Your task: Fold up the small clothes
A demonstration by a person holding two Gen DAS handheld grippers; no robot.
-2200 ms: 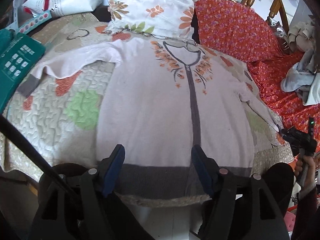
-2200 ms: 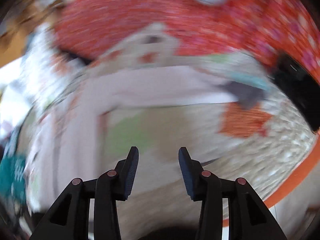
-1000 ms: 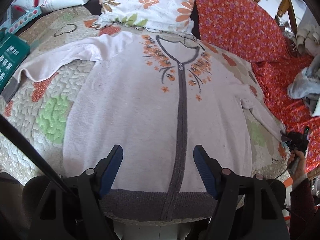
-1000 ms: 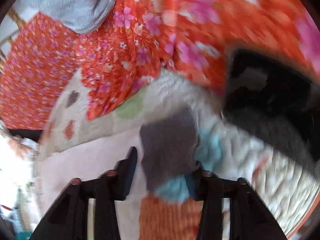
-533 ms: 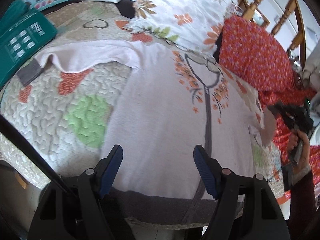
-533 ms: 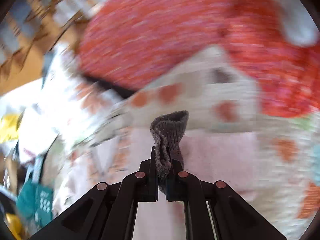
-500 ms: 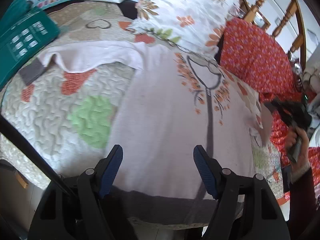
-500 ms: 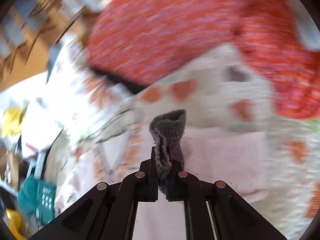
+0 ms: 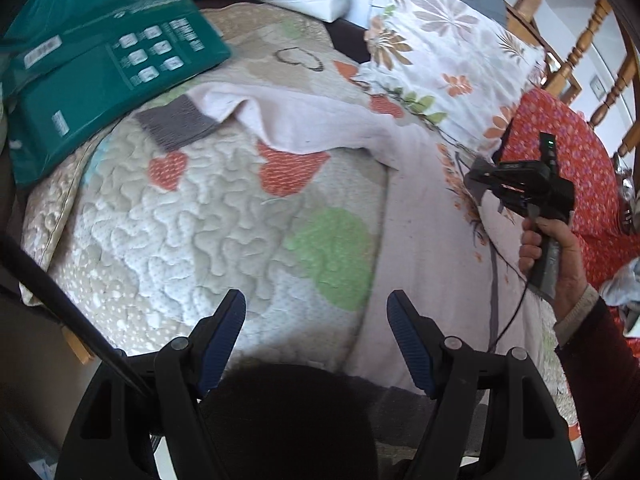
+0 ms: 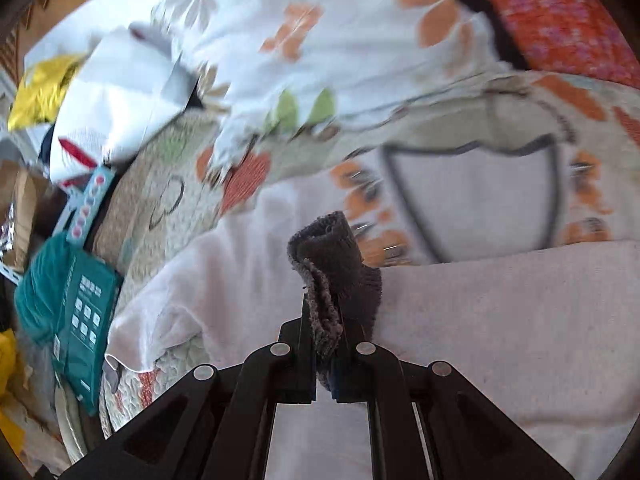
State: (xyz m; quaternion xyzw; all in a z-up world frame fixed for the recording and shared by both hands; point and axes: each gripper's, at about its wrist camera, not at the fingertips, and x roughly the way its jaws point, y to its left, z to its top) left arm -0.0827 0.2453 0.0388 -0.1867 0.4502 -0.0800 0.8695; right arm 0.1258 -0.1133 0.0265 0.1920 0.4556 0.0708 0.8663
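Right tongs [image 10: 323,344] have carried the grey cuff [image 10: 334,264] across the cardigan [image 10: 500,320].

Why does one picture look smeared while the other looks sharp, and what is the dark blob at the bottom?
Right wrist view: the pillow is motion-smeared; the grey cuff stays sharp. Left wrist view: sharp but fisheye-curved; a dark, out-of-focus blob hides the quilt's near edge.

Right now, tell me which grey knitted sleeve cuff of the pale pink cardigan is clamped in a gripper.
The cuff on the sleeve drawn across the cardigan's chest: the right gripper is shut on it. The other cuff lies flat on the quilt beside the teal package, untouched.
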